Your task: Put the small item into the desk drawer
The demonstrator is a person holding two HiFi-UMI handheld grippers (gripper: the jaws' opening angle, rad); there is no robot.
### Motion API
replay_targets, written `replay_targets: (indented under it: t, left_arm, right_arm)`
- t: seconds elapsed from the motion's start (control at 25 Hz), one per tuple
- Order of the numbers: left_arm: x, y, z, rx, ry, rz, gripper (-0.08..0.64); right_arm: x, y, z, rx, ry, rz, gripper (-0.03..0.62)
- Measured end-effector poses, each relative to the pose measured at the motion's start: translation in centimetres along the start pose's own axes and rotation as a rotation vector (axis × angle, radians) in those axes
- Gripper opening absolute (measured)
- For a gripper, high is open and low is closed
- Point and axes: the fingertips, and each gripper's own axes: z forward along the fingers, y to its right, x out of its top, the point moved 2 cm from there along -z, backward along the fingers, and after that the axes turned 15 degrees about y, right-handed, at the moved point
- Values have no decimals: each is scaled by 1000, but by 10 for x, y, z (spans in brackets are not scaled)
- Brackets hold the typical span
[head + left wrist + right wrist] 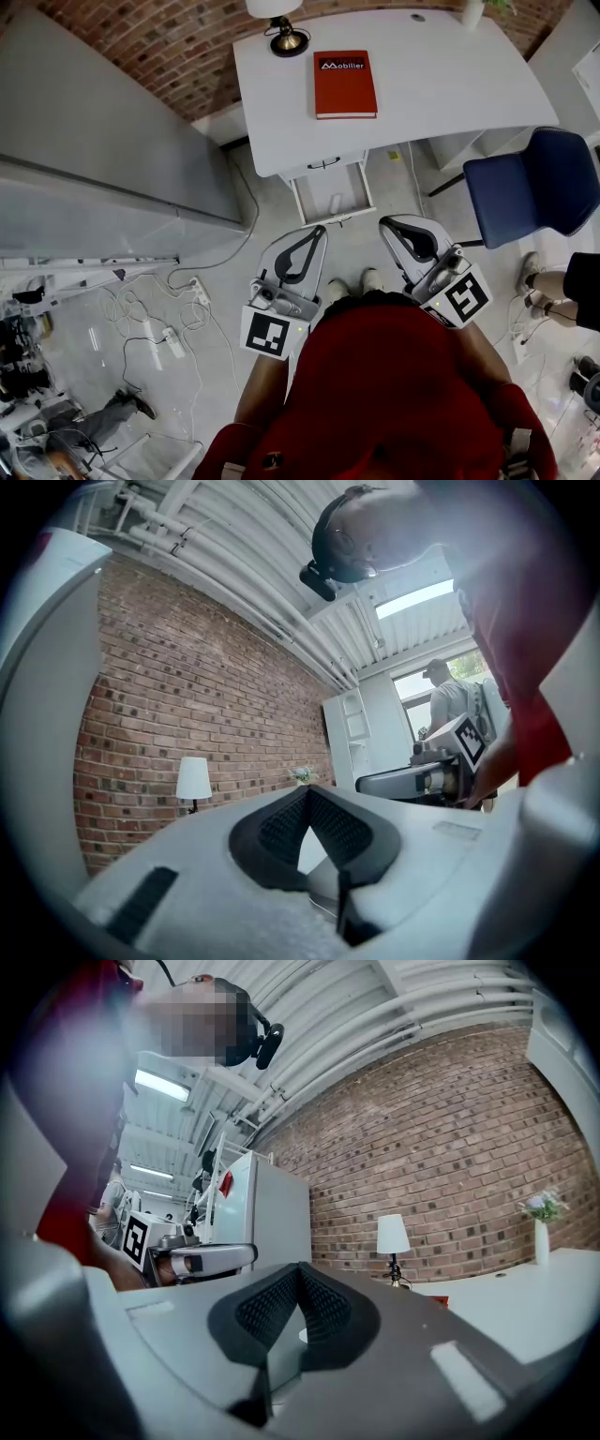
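The white desk (pixel 441 84) stands ahead of me, and its drawer (pixel 303 201) is pulled open under the front edge. What lies in the drawer I cannot tell. My left gripper (pixel 320 231) hangs in the air just short of the drawer, shut, with nothing between its jaws. Beside it my right gripper (pixel 383 223) is also shut and holds nothing. In the left gripper view the left gripper (pixel 307 789) has its dark pads meeting at the tip. The right gripper view shows the same for the right gripper (pixel 298 1267). No small item shows in any view.
A red book (pixel 344 84) and a lamp (pixel 281 33) are on the desk. A blue chair (pixel 534 183) stands at the right, a tall grey cabinet (pixel 103 141) at the left. Cables (pixel 178 319) trail over the floor. Another person's legs (pixel 562 281) show at the far right.
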Motion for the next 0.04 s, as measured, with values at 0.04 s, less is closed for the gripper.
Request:
replay_targets:
  t: [0.04]
  left_arm:
    - [0, 0, -1, 1, 1, -1, 5]
  right_arm:
    - [0, -1, 0, -1, -1, 0, 11]
